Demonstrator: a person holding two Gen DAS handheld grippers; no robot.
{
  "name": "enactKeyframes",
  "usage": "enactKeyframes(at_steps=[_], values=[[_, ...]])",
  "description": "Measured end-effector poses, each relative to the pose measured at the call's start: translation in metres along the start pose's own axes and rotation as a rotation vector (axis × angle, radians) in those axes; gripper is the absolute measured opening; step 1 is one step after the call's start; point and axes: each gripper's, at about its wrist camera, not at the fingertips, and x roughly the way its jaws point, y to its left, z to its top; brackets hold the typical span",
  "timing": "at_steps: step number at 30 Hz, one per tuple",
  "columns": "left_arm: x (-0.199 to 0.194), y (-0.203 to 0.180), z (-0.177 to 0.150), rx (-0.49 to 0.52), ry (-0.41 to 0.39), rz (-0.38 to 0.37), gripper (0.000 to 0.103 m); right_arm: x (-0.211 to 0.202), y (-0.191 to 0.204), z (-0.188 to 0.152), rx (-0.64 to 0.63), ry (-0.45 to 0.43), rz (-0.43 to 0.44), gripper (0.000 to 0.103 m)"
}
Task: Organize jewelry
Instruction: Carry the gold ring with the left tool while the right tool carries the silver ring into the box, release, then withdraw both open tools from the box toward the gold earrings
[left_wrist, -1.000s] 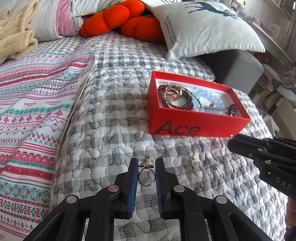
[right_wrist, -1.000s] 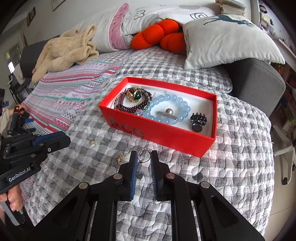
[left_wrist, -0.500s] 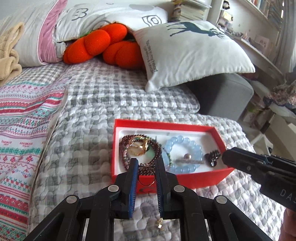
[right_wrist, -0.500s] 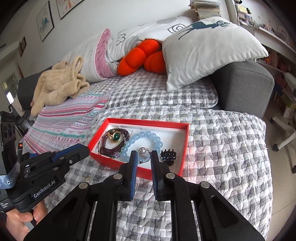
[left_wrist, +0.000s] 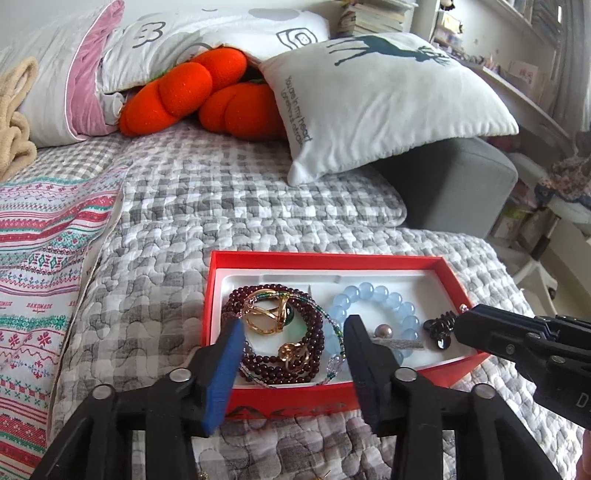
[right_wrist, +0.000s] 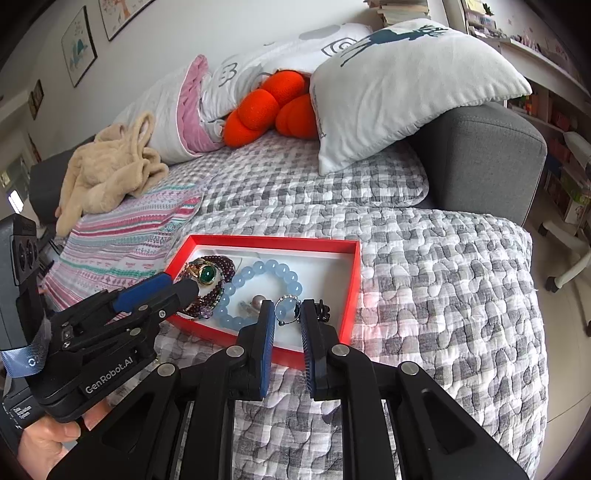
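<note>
A red box (left_wrist: 325, 259) with a white lining lies on the grey checked quilt. In it are a dark red bead bracelet (left_wrist: 269, 363), a gold ring with a green stone (right_wrist: 207, 274), a pale blue bead bracelet (left_wrist: 373, 295) and a black hair claw (left_wrist: 439, 328). My left gripper (left_wrist: 294, 325) hovers over the box's near left part, its jaws opening. A rose-gold ring (left_wrist: 295, 355) lies on the dark beads below, free of the pads. My right gripper (right_wrist: 288, 314) is shut on a thin silver ring (right_wrist: 287, 311) above the box's near edge (right_wrist: 273, 242).
Pillows (left_wrist: 376, 99), an orange plush (left_wrist: 207, 99) and a beige blanket (right_wrist: 107, 170) lie behind the box. A patterned cover (left_wrist: 48, 266) lies to the left and a grey sofa arm (right_wrist: 487, 158) to the right. Small gold earrings (left_wrist: 324, 476) lie on the quilt near the bottom edge.
Both grippers came from the quilt in front to over the red box. The left jaws parted and its ring now lies on the dark beads. The right still grips its ring.
</note>
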Motion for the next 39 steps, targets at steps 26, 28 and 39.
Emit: enactKeyframes(at_steps=[26, 28, 39], values=[[-0.036, 0.087, -0.043, -0.166, 0.168, 0.107, 0.075, 0.01, 0.012, 0.016, -0.006, 0.002, -0.038, 0.057], [-0.036, 0.084, -0.05, -0.126, 0.173, 0.117, 0.075, 0.003, 0.012, 0.01, -0.006, 0.01, -0.042, 0.057], [-0.038, 0.052, -0.084, 0.085, 0.221, 0.053, 0.074, -0.012, 0.026, -0.038, -0.126, 0.088, -0.11, 0.059]])
